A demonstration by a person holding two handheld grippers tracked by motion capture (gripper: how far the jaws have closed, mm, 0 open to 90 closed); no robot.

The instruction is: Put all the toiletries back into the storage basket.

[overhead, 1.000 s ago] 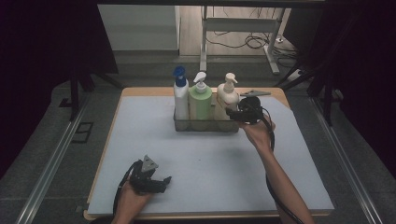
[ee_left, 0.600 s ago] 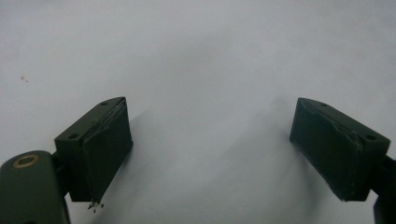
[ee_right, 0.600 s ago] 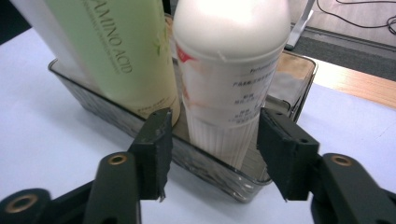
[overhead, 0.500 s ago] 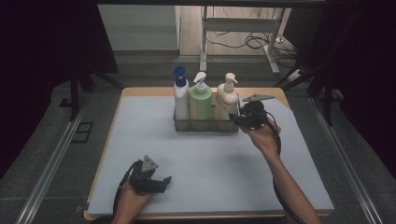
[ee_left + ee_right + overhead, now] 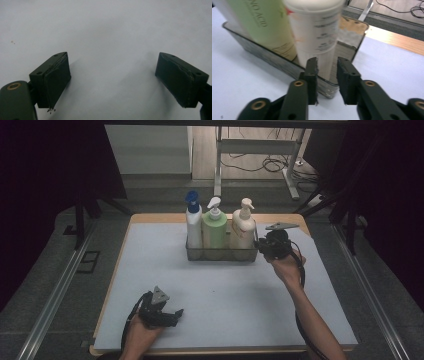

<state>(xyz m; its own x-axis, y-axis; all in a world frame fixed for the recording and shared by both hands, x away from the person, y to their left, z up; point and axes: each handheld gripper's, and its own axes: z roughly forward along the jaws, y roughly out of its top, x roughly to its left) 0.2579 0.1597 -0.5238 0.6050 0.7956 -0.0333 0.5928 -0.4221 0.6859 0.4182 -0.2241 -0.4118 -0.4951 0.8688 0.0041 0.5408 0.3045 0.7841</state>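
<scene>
1. Sitting in a clear tray (image 5: 220, 254) at the back of the table (image 5: 225, 305) is the cream bottle (image 5: 243, 227).
2. The right gripper (image 5: 327, 68) jaws have just been closing and now pinch the tray's corner wall.
3. The left gripper (image 5: 112, 80) rests wide apart, holding nothing.

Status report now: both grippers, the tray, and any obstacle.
Left gripper open, over bare mat. Right gripper just closing at corner of tray, wall between fingers, grip unconfirmed. Cream bottle close behind that wall.
</scene>
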